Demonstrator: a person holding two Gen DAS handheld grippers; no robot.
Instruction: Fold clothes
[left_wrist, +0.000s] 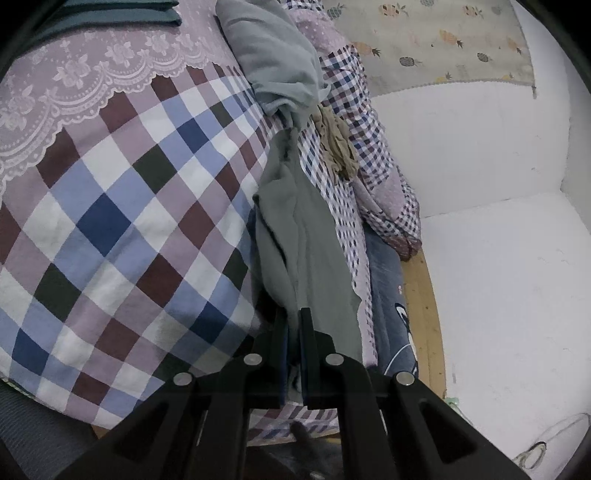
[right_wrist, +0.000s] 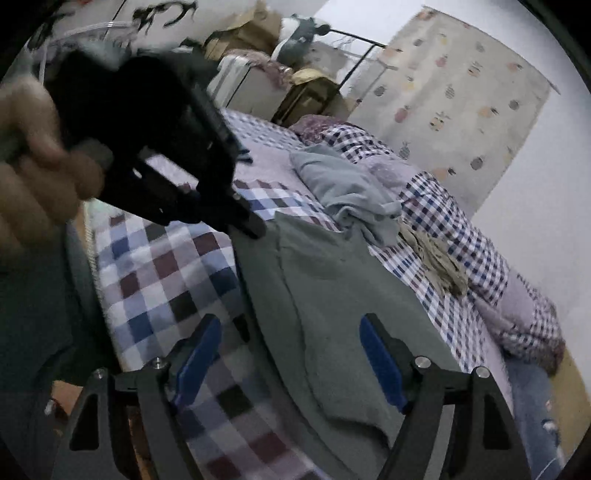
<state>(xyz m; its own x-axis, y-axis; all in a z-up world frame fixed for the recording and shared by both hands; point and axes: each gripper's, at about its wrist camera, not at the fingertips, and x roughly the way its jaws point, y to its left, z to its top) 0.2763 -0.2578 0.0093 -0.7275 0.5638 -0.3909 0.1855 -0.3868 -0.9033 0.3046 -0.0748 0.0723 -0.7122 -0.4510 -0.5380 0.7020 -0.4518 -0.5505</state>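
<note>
A grey-green garment (left_wrist: 306, 240) hangs stretched from the bed, and my left gripper (left_wrist: 293, 323) is shut on its near edge. In the right wrist view the same garment (right_wrist: 325, 295) spreads over the checked bedspread (right_wrist: 166, 273). My left gripper (right_wrist: 255, 227), held by a hand (right_wrist: 37, 166), pinches the garment's upper left corner there. My right gripper (right_wrist: 290, 362) is open, its blue pads (right_wrist: 380, 362) standing on either side of the garment's lower part. Nothing is clamped between them.
A crumpled light grey garment (right_wrist: 343, 184) and beige stockings (right_wrist: 436, 258) lie further up the bed beside a small-check quilt (right_wrist: 461, 229). Jeans (left_wrist: 388, 306) hang at the bed's edge by the white wall (left_wrist: 498, 258). Dark green folded clothes (left_wrist: 122, 14) sit at the far left.
</note>
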